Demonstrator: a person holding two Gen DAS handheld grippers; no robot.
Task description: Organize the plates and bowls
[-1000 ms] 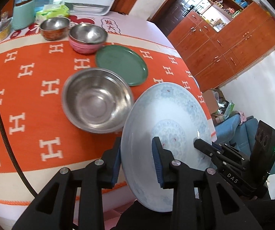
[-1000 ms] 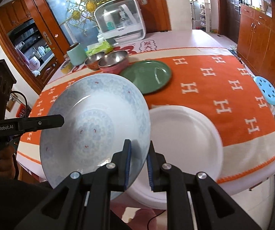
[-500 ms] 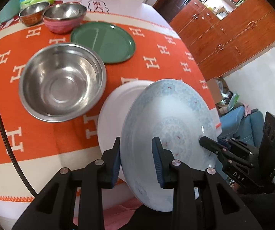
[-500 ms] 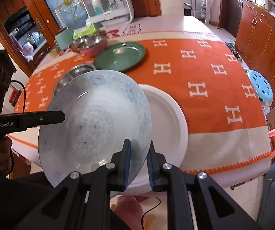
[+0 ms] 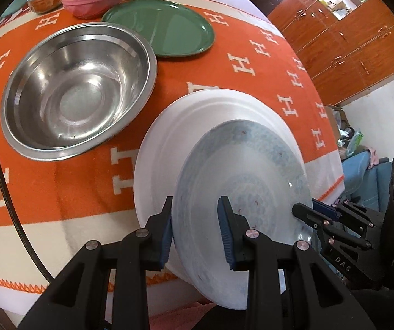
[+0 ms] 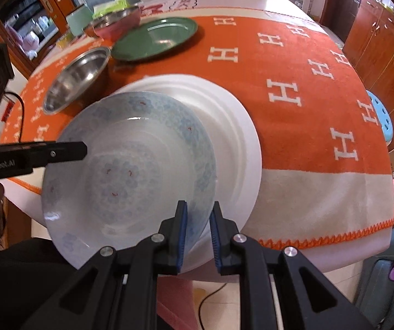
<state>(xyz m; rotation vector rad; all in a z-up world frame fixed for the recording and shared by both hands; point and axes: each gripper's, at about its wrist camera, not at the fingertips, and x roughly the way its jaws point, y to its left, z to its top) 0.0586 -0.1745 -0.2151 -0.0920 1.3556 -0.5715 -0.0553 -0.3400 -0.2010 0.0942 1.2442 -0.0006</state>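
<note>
Two hand-held grippers, left and right, are clamped on opposite rims of the patterned plate, tilted just above the white plate. It's best levelled, centred, then both rims released together.

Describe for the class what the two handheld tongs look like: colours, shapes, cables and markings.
Both the left tongs and the right tongs are black, angular linkages with silver rivets and ribbed blue pads. A black cable trails from the left one. Its side reads "GenRobot.AI"; the right one shows "DAS" and a green light.
</note>
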